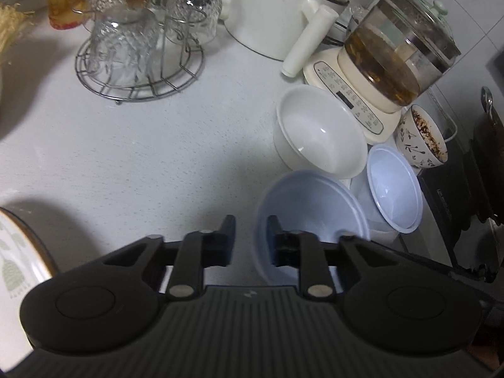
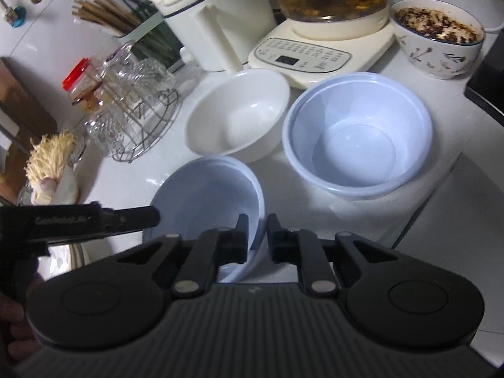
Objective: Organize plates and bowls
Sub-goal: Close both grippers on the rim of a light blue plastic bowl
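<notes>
Both tongs, left gripper [image 1: 251,224] and right gripper [image 2: 255,223], are clamped on my pale blue plastic bowl's [image 2: 204,189] opposite rims.

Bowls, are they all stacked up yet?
Not yet. Nothing looks stacked so far: the white bowl, the far blue bowl and the near blue bowl sit apart on the counter. In hand: the right gripper pinches the near blue bowl's rim, and the left gripper straddles its other edge. Left to do: nest those bowls, and deal with the dirty patterned bowl by the kettle.
</notes>
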`<control>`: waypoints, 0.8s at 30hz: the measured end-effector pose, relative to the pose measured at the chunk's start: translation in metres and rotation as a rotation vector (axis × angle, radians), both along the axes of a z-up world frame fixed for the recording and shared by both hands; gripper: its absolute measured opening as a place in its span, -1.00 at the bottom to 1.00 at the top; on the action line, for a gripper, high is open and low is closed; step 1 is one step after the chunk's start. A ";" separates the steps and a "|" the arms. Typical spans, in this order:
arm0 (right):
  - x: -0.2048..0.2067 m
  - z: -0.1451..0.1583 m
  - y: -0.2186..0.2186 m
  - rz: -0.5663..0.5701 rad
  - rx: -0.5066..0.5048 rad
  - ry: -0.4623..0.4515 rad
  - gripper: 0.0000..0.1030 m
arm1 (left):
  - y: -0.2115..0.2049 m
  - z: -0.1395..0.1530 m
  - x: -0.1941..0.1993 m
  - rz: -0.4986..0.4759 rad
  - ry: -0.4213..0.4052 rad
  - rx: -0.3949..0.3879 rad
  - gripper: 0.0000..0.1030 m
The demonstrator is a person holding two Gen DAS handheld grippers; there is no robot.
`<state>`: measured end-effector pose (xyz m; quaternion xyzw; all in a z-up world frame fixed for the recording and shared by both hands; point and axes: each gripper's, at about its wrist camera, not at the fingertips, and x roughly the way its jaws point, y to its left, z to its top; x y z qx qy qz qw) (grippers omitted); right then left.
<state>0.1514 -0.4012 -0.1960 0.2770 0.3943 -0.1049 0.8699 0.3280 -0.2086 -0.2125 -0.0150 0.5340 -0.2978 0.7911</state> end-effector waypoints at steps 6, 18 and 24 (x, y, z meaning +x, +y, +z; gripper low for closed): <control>0.009 0.006 0.004 0.055 0.000 0.014 -0.73 | 0.005 0.007 0.001 0.015 0.003 0.010 -0.65; 0.040 0.013 0.040 0.223 0.019 0.007 -0.73 | 0.056 0.021 0.007 0.149 0.006 0.049 -0.65; 0.052 0.007 0.054 0.265 0.013 0.013 -0.73 | 0.067 0.016 0.012 0.180 -0.004 0.069 -0.65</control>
